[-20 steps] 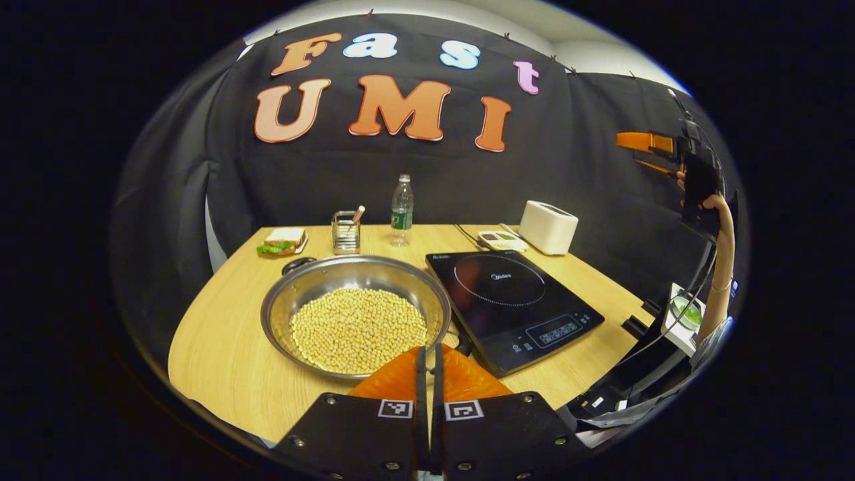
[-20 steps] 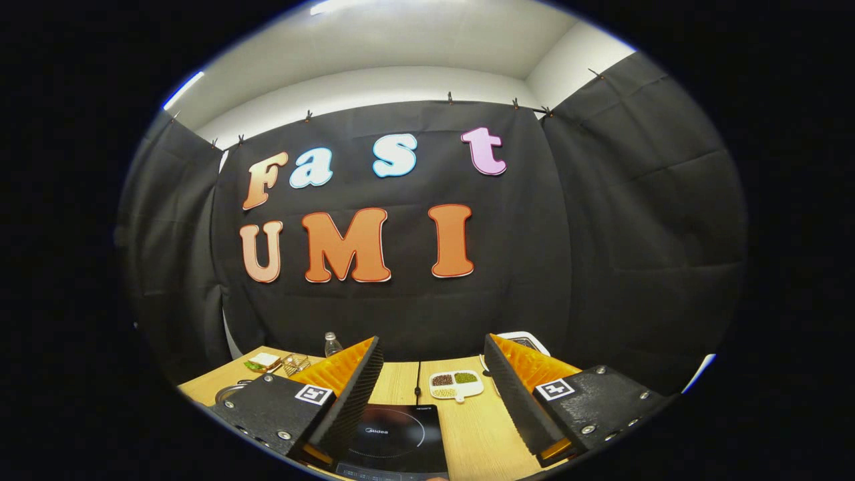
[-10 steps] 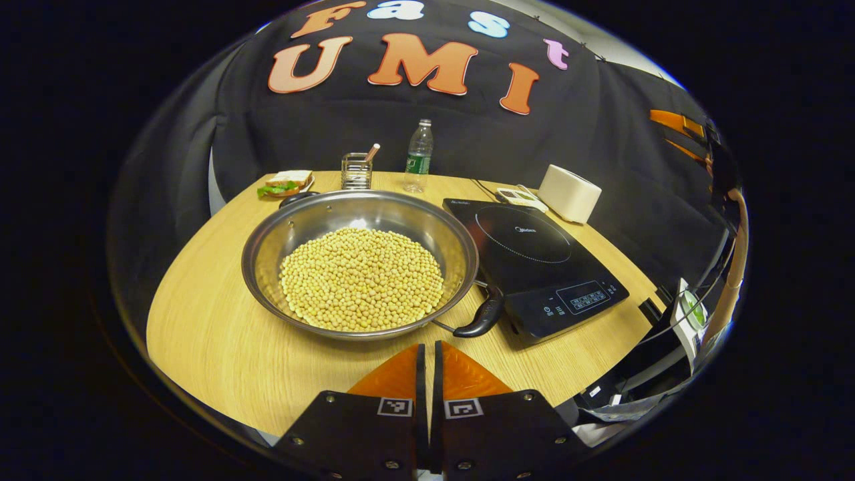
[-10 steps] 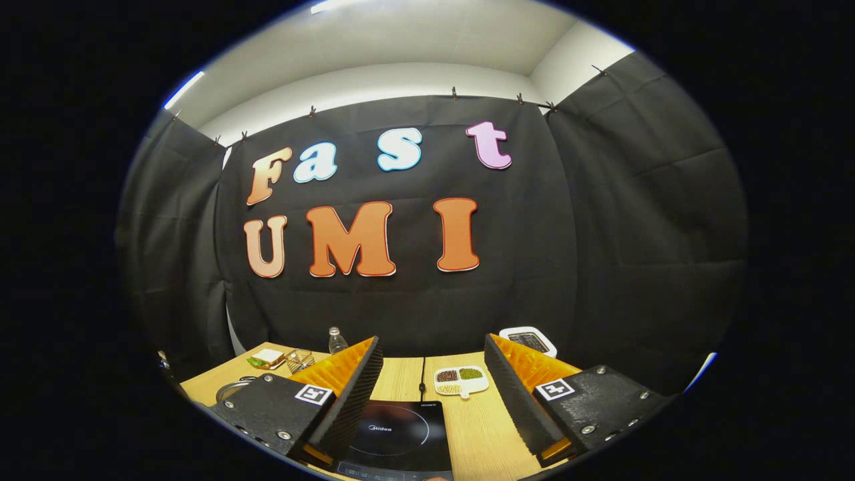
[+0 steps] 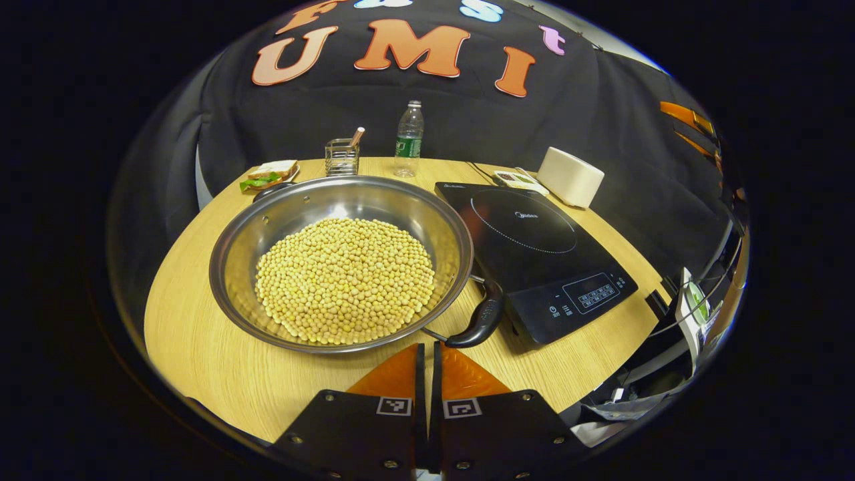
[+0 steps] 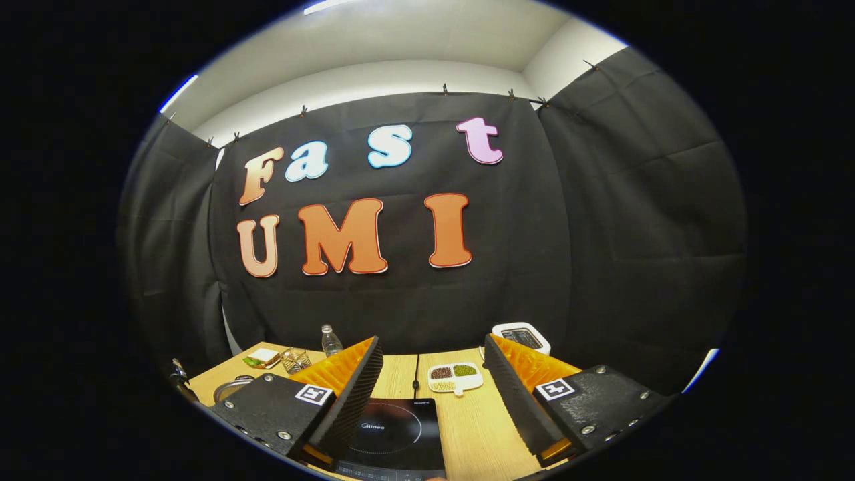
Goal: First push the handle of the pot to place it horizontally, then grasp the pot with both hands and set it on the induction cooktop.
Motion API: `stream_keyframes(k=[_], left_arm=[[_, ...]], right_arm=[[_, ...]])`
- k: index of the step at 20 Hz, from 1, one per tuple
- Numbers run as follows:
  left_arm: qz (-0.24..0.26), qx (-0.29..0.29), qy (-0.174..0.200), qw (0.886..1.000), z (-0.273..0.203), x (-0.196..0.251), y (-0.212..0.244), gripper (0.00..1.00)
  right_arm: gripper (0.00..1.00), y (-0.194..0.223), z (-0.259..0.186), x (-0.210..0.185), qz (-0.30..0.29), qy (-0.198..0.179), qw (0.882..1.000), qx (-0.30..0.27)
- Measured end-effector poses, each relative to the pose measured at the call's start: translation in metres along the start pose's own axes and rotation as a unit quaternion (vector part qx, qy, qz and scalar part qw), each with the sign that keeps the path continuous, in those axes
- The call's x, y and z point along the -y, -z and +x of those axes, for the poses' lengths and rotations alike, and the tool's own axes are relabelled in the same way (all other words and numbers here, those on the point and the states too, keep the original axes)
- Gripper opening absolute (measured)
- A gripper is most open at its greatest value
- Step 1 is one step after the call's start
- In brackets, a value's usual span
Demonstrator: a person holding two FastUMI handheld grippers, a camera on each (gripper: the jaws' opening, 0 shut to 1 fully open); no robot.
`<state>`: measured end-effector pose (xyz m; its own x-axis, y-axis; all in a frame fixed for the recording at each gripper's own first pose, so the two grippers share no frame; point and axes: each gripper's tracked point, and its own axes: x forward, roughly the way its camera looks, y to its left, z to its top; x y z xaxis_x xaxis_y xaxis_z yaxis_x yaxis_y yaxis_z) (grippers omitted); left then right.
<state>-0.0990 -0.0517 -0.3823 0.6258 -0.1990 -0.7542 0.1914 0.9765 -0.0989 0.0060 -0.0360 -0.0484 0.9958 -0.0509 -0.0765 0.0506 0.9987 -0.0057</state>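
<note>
So at this point barely anything was done yet, as far as I could judge. The pot (image 5: pixel 340 260), a wide steel pan full of pale beans (image 5: pixel 345 279), sat on the wooden table (image 5: pixel 200 334) just beside the induction cooktop (image 5: pixel 534 250), at about 9 o'clock from it, not on the glass. Its black handle (image 5: pixel 482 319) stuck out at roughly 4 o'clock from the pan, angled toward the cooktop's near corner and touching or almost touching it; I couldn't tell which. So the handle-push step looked not done, and the two-handed lift onto the cooktop was all still left. The left gripper (image 5: pixel 427 361) was clenched, orange fingers pressed together with nothing between them, hovering at the table's near edge just short of the handle, which looked like a decent setup for a nudge. The right gripper (image 6: pixel 433 381) was up high, spread wide and holding nothing, looking over the cooktop toward a small dish of grains (image 6: pixel 455 377) at 12 o'clock.
</note>
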Motion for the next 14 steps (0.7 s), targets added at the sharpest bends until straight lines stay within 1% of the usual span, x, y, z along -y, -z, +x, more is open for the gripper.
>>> stream_keyframes(k=[3, 6, 11, 14], left_arm=[[0.005, 0.001, 0.004, 1.0, 0.008, 0.006, -0.008, 0.02], [0.013, 0.011, -0.008, 1.0, 0.017, 0.006, -0.02, 0.02], [-0.003, 0.007, -0.002, 1.0, 0.032, 0.014, -0.022, 0.02], [-0.027, 0.01, 0.009, 1.0, 0.037, 0.019, -0.028, 0.02]], right_arm=[[0.95, -0.002, -0.001, 0.009, 0.002, 0.008, 1.0, 0.005], [0.95, -0.002, -0.005, 0.014, 0.002, 0.011, 1.0, 0.007], [0.95, -0.002, -0.012, 0.019, 0.005, 0.011, 1.0, 0.01], [0.95, -0.002, -0.014, 0.021, 0.003, 0.011, 1.0, 0.011]])
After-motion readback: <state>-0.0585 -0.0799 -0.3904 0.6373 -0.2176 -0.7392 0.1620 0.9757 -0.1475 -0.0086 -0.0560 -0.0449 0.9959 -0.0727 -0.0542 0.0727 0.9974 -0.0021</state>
